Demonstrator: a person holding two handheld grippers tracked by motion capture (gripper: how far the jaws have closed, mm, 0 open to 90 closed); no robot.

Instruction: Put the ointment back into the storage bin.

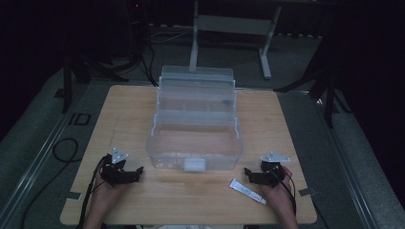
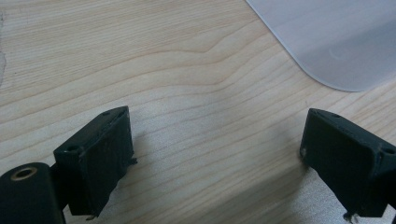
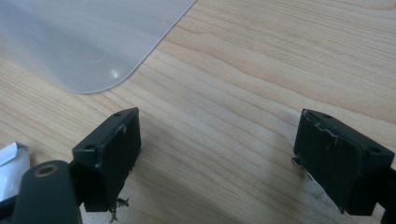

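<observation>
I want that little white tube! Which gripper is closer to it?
Right. The right gripper sits just beside the tube; the left gripper is across the table.

a dim room: grey carpeted floor [image 1: 43, 109] around the pale wooden table [image 1: 129, 109], black cables [image 1: 62, 150] trailing left, a white desk frame [image 1: 229, 28] behind.

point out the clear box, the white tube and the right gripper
clear box [image 1: 193, 143], high view, front wall of its lower bin
white tube [image 1: 247, 191], high view, middle of its body
right gripper [image 1: 248, 172], high view, gap between its open fingers
</observation>
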